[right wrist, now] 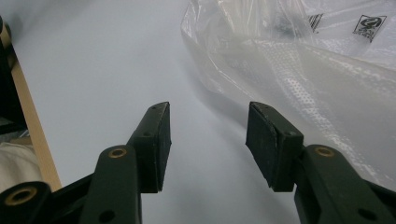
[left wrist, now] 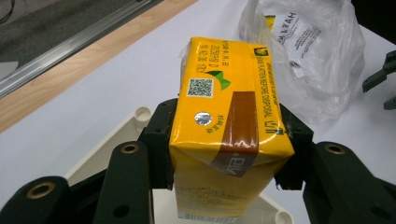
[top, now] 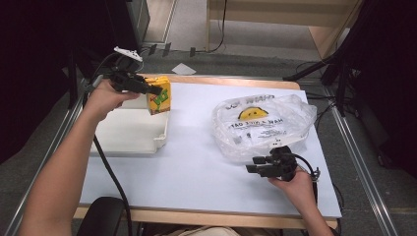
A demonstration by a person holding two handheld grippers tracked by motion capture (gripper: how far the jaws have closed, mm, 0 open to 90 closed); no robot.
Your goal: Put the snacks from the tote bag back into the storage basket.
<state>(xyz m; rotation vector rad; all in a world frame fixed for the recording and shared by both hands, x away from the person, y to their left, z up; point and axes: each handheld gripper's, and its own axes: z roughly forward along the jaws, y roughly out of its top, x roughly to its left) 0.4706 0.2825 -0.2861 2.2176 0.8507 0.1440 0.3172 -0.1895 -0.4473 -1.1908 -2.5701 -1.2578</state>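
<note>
- Holding my right gripper (top: 256,164) low over the white tabletop (top: 196,162) near my edge, I have its jaws spread apart with nothing between them.
- In the right gripper view the two black pads (right wrist: 156,144) stand well apart above bare white surface.
- Just beyond that gripper lies a clear plastic bag (top: 263,123), crumpled, printed with a yellow smiling face and dark lettering; its near edge sits close to my right gripper's tips, though I cannot tell whether they touch.
- Off to my left, a white tray (top: 130,132) rests on the tabletop, its far right corner under my other hand's load.
- My left gripper (top: 147,89) is clamped on a yellow drink carton (top: 160,95), one pad on each of its side faces.
- In the left gripper view the carton (left wrist: 229,121) shows its top with a round foil straw seal, a square code and a brown band, raised above the corner of the tray (left wrist: 140,114).
- The carton is upright at the far right corner of the tray, towards the far side of the tabletop.
</note>
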